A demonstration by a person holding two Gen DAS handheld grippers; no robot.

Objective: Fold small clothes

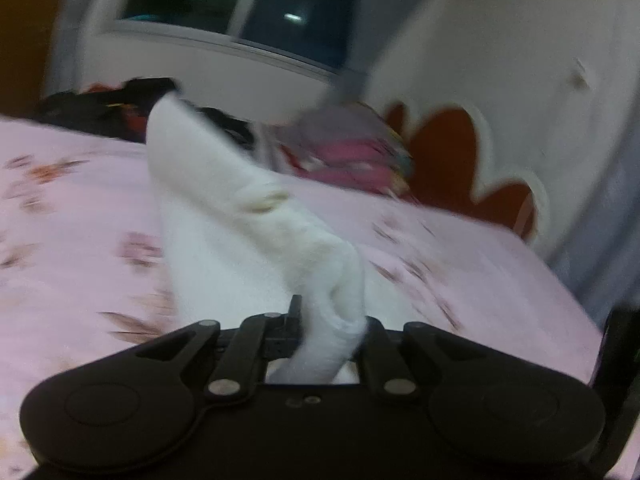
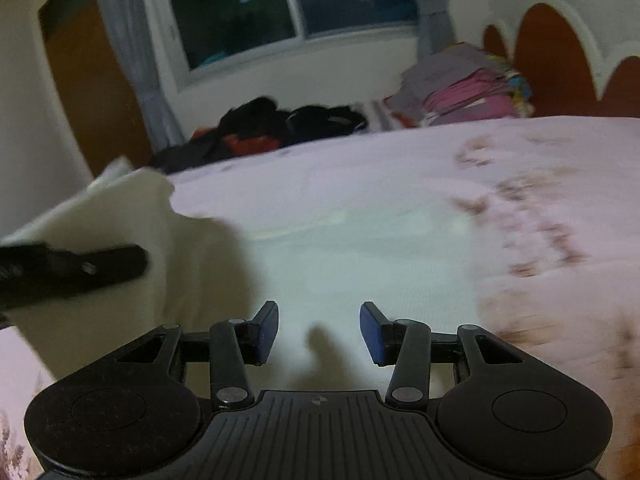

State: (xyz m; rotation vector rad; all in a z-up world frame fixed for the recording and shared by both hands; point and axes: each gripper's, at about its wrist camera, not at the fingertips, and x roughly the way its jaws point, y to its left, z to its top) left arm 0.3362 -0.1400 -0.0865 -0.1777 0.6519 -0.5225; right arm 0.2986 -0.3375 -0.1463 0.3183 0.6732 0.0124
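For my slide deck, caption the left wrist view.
Left gripper shut on a white garment, lifting its edge above the pink floral bedsheet.

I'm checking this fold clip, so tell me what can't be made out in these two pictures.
- Left view: left gripper fingers, buried in the white garment.
- Left view: bedsheet print and folded pile, motion-blurred.
- Right view: left gripper, cut off by the left edge.
- Both views: what kind of garment, bunched and blurred.
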